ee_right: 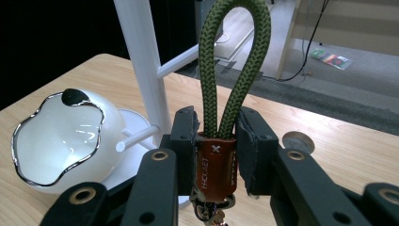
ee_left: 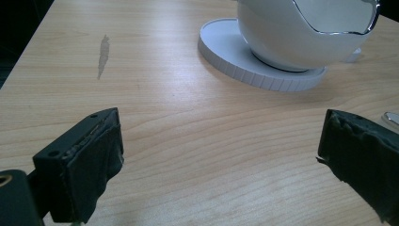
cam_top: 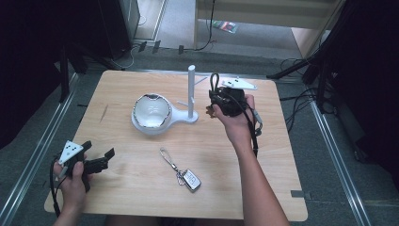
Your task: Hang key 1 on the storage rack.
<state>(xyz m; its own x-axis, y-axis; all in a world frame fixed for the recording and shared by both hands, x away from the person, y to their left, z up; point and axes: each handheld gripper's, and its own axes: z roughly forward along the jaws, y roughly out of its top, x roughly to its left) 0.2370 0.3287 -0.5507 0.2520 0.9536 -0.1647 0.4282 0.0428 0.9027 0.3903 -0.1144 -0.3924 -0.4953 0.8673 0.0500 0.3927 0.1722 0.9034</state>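
Grey floor, aluminium rails and dark stands ring a pale wooden worktop (cam_top: 141,183). In the high view we note a white stand (cam_top: 191,94) with an upright post near the far middle, a white bowl (cam_top: 151,112) with a wavy chrome rim sitting on its round base. A car key (cam_top: 190,180) on a metal clip lies near the front edge, well apart from both hands. The left gripper (cam_top: 99,160) sits low at the front left corner, jaws wide with nothing between them. The right gripper (cam_top: 217,94) is raised just right of the post, a green cord loop (cam_top: 215,81) standing up from it. In the left gripper view we see bare wood between the spread jaws, the bowl (ee_left: 306,35) and its ribbed base ahead to the right. In the right gripper view the jaws are closed narrow on a brown leather sleeve (ee_right: 214,167), from which the green cord loop (ee_right: 234,61) rises upright; metal hardware hangs below. The white post (ee_right: 143,70) and its short pegs stand just behind and left, the bowl (ee_right: 63,136) farther left.
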